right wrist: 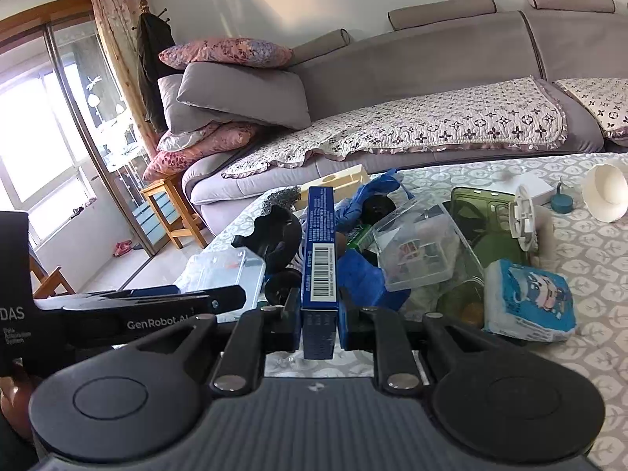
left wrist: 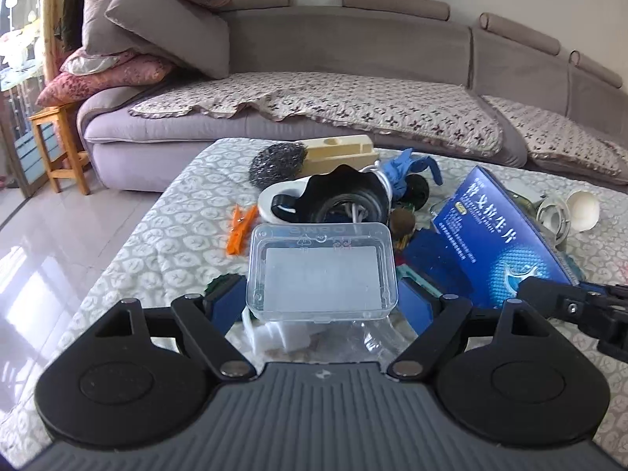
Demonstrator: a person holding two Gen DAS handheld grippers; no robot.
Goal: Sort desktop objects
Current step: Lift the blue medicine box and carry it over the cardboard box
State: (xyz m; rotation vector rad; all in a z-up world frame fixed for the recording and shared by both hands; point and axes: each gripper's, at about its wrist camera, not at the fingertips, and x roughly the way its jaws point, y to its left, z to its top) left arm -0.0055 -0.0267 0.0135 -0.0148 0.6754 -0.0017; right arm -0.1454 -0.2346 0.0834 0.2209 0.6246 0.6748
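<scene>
My left gripper (left wrist: 320,302) is shut on a clear plastic box (left wrist: 320,271) and holds it above the cluttered table. My right gripper (right wrist: 318,314) is shut on a blue medicine box (right wrist: 320,267), held on edge. That blue box also shows in the left wrist view (left wrist: 506,243), with the right gripper's fingers at its lower right. The left gripper and its clear box (right wrist: 223,271) show at the left of the right wrist view.
The patterned tablecloth (left wrist: 176,235) carries a pile: a steel scourer (left wrist: 276,165), an orange clothespin (left wrist: 241,227), a black lens hood (left wrist: 345,196), a blue glove (right wrist: 365,196), another clear box (right wrist: 424,251), a tissue pack (right wrist: 530,298), a white cup (right wrist: 606,192). A sofa (left wrist: 353,78) stands behind.
</scene>
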